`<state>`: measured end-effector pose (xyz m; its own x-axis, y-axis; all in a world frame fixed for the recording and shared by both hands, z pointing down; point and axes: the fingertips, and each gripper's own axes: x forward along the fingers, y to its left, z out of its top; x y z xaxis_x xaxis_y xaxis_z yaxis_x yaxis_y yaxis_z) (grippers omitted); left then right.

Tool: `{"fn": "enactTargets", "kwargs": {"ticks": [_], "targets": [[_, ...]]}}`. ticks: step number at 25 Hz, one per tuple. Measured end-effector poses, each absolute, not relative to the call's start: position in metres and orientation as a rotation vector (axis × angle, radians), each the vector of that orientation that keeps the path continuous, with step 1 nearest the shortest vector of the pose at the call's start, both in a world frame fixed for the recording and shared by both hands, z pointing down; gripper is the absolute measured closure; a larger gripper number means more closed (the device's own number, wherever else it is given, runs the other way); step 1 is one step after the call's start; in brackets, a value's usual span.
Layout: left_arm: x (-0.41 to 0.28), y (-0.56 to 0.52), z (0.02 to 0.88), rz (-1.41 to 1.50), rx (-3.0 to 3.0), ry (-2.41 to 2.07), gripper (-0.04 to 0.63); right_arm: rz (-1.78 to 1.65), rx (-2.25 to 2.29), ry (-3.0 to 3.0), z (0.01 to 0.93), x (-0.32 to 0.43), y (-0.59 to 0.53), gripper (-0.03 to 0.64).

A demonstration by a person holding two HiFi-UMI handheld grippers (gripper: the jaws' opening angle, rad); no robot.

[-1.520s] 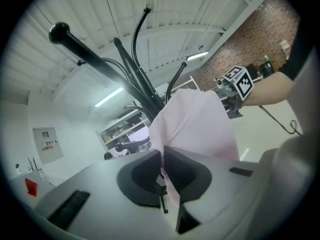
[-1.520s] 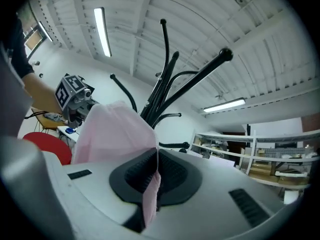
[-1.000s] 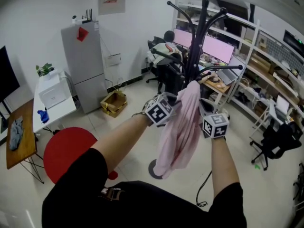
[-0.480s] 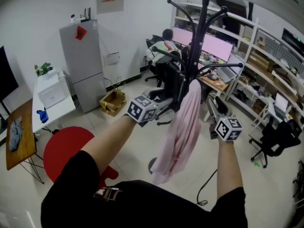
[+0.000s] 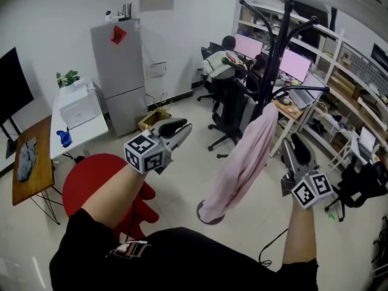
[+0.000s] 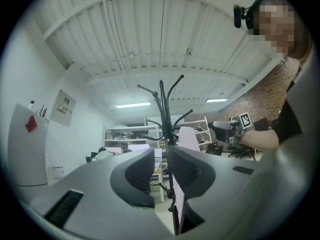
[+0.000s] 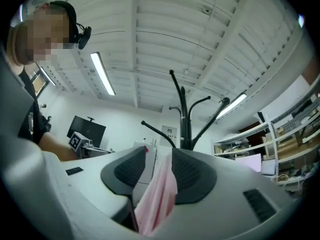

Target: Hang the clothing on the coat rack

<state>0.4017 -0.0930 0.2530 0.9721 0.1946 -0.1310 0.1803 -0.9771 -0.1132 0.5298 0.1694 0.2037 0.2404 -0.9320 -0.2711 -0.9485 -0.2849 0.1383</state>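
Observation:
A pink garment (image 5: pixel 245 162) hangs from a side hook of the black coat rack (image 5: pixel 280 47) and drapes down toward its base. My left gripper (image 5: pixel 182 126) is off to the garment's left, well apart from it. Its jaws are closing with nothing between them; the rack's pole (image 6: pixel 162 99) shows far off through the gap of the left gripper (image 6: pixel 160 156). My right gripper (image 5: pixel 295 139) stands just right of the garment, not touching it. Its jaws are closing too; the pink cloth (image 7: pixel 160 194) shows through the gap of the right gripper (image 7: pixel 159 156), unpinched.
A red round stool (image 5: pixel 94 177) stands below my left arm. A grey fridge (image 5: pixel 121 71), a white desk (image 5: pixel 79 111) and a wooden table (image 5: pixel 36 162) line the left. Behind the rack are an office chair (image 5: pixel 233 111), a seated person (image 5: pixel 224 59) and shelves (image 5: pixel 357 102).
A second ago both grippers were up against the garment at the rack. They have let go and drawn back and apart, left gripper leftward, right gripper down-right. The garment now hangs alone.

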Motion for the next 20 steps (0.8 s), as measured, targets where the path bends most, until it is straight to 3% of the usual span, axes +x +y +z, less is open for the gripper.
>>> {"fn": "enactTargets", "kwargs": {"ticks": [5,14,20], "targets": [[0.324,-0.109,0.277,0.211,-3.047,-0.204,0.594,0.511,-2.289,2.047,0.211,0.461,0.124,0.524],[0.125,-0.196,0.351,0.166,-3.177,0.293,0.595,0.284,-1.804,2.455,0.287,0.334,-0.051,0.588],[-0.012,-0.229,0.415,0.066,-3.225,0.645,0.595,-0.020,-1.479,2.702,0.397,0.216,-0.161,0.617]]}}
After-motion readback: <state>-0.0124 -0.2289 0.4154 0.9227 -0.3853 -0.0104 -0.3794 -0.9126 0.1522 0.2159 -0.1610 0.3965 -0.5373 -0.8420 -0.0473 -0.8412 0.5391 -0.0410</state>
